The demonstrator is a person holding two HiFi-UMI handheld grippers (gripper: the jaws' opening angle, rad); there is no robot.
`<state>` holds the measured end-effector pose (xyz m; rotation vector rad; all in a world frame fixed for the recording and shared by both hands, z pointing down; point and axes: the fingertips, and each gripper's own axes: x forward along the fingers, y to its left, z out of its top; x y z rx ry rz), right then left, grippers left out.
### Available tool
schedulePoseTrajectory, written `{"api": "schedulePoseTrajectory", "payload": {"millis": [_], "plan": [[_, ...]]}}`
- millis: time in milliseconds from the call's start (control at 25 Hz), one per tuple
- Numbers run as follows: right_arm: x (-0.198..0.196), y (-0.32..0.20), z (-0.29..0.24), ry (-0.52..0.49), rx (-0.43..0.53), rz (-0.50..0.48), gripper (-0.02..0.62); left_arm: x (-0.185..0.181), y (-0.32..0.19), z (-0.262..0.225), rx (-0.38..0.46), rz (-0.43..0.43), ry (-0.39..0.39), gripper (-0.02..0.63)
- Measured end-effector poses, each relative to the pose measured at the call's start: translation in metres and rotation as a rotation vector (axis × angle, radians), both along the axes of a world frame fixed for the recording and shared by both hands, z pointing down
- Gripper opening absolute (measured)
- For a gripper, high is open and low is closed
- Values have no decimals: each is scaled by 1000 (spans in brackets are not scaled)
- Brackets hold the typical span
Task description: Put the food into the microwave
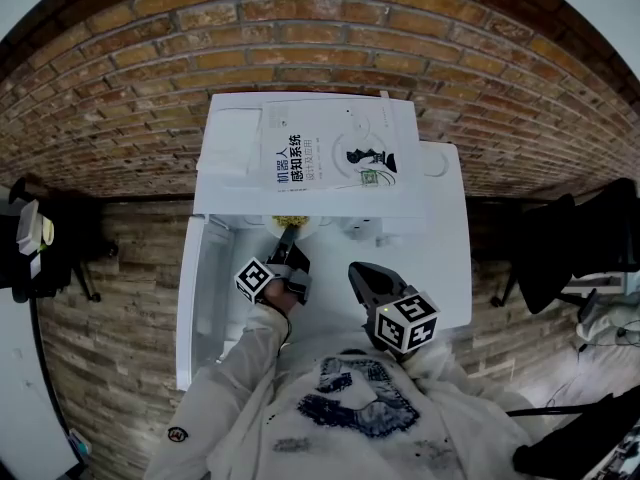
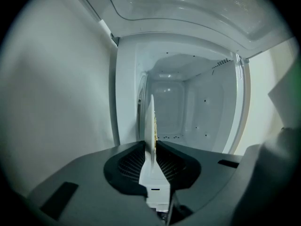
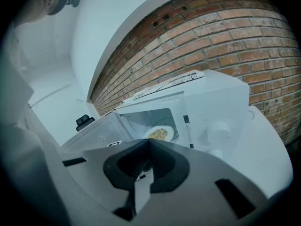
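Wall: red-brown brick wall point(image 1: 300, 28) along the table's far edge.
Floor: grey-brown plank floor point(image 1: 110, 308).
Furniture: white table point(image 1: 455, 268); black chair point(image 1: 570, 248) beyond its right edge; dark stand point(image 1: 30, 248) well off its left edge.
Light: even, soft.

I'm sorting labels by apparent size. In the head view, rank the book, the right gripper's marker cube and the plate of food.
1. Book: largest.
2. Marker cube on the right gripper: it is nearer the camera, so it looks enlarged.
3. Plate of food: smallest, and mostly hidden by the microwave.

White microwave point(image 3: 216, 102), white plate point(image 3: 170, 134), yellowish food point(image 3: 160, 133) — red-brown brick wall point(image 1: 300, 28) (pale mortar lines), white book point(image 1: 340, 153) printed black.
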<state>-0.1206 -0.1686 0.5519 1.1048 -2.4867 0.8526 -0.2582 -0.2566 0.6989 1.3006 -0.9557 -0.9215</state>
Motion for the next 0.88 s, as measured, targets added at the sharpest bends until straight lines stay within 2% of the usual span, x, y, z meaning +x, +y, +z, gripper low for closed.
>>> {"api": "schedulePoseTrajectory", "payload": {"millis": [200, 280, 360, 720, 880], "plan": [[3, 0, 0, -9, -3, 8, 14, 7, 0, -2, -6, 37, -12, 74], [3, 1, 0, -11, 0, 8, 14, 10, 2, -2, -8, 59, -31, 135], [3, 1, 0, -14, 1, 9, 14, 12, 4, -3, -7, 72, -38, 158], [3, 3, 0, -30, 0, 14, 14, 22, 20, -15, 13, 97, -3, 156], [2, 4, 0, -35, 1, 9, 14, 19, 25, -11, 2, 95, -33, 156]]}}
